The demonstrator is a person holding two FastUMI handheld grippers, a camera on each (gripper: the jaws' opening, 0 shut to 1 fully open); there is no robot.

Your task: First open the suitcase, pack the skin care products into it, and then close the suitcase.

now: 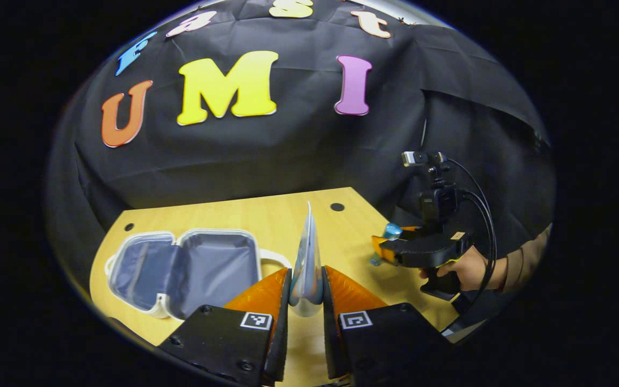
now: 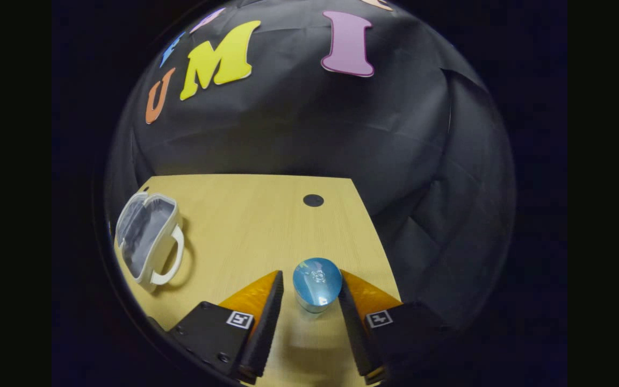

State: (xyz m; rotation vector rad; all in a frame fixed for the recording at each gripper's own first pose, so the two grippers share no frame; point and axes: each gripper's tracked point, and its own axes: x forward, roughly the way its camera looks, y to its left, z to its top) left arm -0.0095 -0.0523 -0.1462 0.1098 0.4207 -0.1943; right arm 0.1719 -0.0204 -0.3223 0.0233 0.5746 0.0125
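Ok, status from our two grippers. Left gripper: fingers clamped on a flat sachet, held edge-on and upright w/ its sealed edge pointing up. We read that grip as deliberate: thin pouch pinched near its bottom so it doesn't flop, and it can drop straight down into the case. It's lifted off the table, roughly mid-table, near side.

Right gripper: fingers apart, straddling a small jar w/ blue lid that stands upright on the table. Small gaps on both sides as far as we can tell, so no squeeze yet; looks like a pre-grasp lineup. In the left gripper view we see that same gripper at far right w/ a hand on its grip, tips at the jar.

Suitcase: already open, both halves lying flat, grey lining up, white handle toward the right. It sits on the left of the table, just left of our left gripper and well apart from the jar on the right.

Our read: opening done, packing underway, nothing inside yet afaict. Next for left = swing left over the nearer half and release. Risk: sachet catching the rim.
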